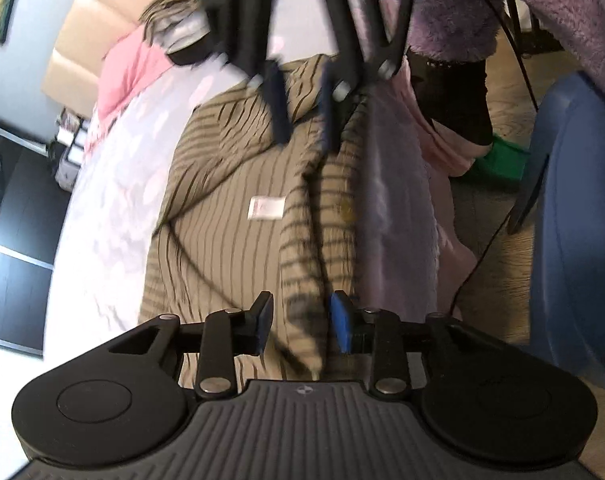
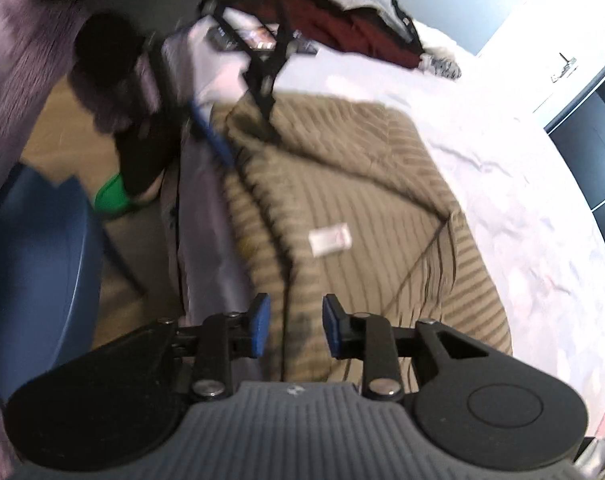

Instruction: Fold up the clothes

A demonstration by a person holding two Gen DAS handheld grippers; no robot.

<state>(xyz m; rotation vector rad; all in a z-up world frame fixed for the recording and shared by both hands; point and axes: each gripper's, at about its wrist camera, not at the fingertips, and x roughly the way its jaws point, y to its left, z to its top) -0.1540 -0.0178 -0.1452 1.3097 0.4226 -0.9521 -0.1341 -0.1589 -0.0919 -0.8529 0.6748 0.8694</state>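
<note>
left wrist view is showing the left gripper (image 1: 302, 326) hanging released, fingers apart over the striped tan garment (image 1: 230, 240) lying on the bed (image 1: 114, 200). right gripper (image 2: 295, 326) is likewise released. best pinching the folded edge evenly, both sides together.
</note>
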